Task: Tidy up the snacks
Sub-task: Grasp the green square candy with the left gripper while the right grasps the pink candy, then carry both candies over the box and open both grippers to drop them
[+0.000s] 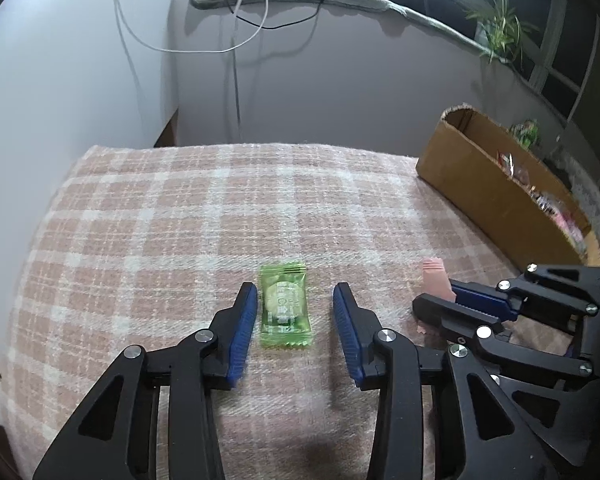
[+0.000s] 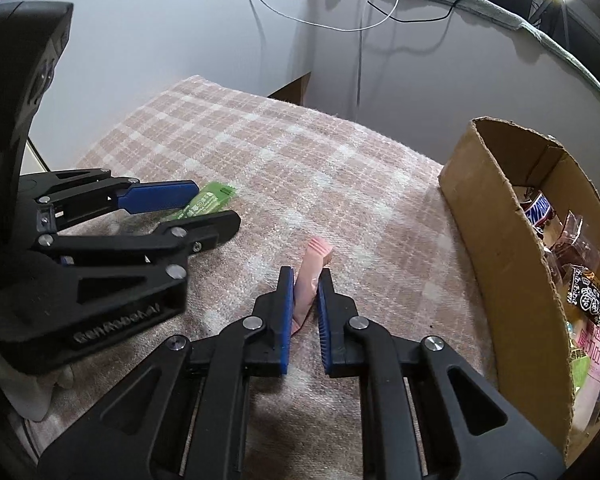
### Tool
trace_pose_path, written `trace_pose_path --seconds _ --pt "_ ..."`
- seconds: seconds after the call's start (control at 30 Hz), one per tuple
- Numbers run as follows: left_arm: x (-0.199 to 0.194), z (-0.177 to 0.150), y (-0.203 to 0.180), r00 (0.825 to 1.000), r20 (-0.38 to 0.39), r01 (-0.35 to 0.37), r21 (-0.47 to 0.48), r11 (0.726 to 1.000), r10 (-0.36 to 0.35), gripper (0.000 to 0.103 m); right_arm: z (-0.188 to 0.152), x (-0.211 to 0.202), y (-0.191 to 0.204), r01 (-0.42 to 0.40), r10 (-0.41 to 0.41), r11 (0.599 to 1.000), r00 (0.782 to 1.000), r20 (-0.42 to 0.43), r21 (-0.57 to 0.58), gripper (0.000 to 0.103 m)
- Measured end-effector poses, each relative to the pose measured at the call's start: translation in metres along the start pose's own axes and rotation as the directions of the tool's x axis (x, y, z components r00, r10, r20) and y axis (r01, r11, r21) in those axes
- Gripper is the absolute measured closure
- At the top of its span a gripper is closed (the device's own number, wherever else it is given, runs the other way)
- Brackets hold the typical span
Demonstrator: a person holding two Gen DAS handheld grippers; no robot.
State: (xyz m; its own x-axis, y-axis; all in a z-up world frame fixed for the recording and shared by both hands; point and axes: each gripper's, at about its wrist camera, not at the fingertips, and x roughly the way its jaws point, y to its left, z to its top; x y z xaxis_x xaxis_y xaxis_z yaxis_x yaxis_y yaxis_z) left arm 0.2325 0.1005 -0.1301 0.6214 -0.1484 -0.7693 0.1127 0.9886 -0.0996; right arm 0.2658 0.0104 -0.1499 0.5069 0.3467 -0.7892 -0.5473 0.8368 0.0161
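Left claw (image 1: pixel 295 300) spread wide around the green candy packet (image 1: pixel 285 313), lying flat on the plaid-covered counter (image 1: pixel 180 220), blue pads on either side, not touching. Right claw (image 2: pixel 305 284) pinched narrow on the pink snack packet (image 2: pixel 314 268) (tilted up on edge, far end poking out past the tips). Cardboard box (image 2: pixel 496 240) of snacks to the right, on the same cloth.

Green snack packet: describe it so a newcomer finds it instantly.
On the pink plaid tablecloth, left of the brown cardboard box, the flat translucent green plastic packet lies between the open left tongs. Its only loose neighbour is pink.
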Motion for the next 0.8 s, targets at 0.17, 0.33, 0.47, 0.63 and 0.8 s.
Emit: trace_pose_path --seconds 0.17,0.33,0.47,0.63,0.8 --pt "0.001 0.000 -0.005 1.000 0.006 -0.026 0.022 0.999 0.026 0.084 0.000 -0.006 -0.001 0.003 -0.003 1.000 1.000 0.010 0.003 0.096" --pt "-0.008 -0.001 -0.001 0.998 0.041 -0.040 0.000 0.999 0.040 0.084 0.000 -0.013 -0.004 0.005 -0.005 1.000 1.000 0.027 0.008 0.097" --pt "-0.015 0.001 0.001 0.997 0.062 -0.041 -0.010 0.999 0.042 0.084 0.000 -0.022 -0.007 -0.008 0.007 1.000 0.999 0.051 0.016 0.097" --pt "-0.029 0.007 -0.013 0.995 0.098 -0.010 0.005 1.000 0.009 0.084 0.003 -0.041 -0.013 -0.020 0.018 0.999 0.995 0.093 0.026 0.097" --pt "-0.040 0.018 -0.033 0.990 0.139 0.005 0.038 0.999 -0.010 0.084 0.004 -0.064 -0.025 -0.008 0.003 0.999 0.991 0.134 0.038 0.097"
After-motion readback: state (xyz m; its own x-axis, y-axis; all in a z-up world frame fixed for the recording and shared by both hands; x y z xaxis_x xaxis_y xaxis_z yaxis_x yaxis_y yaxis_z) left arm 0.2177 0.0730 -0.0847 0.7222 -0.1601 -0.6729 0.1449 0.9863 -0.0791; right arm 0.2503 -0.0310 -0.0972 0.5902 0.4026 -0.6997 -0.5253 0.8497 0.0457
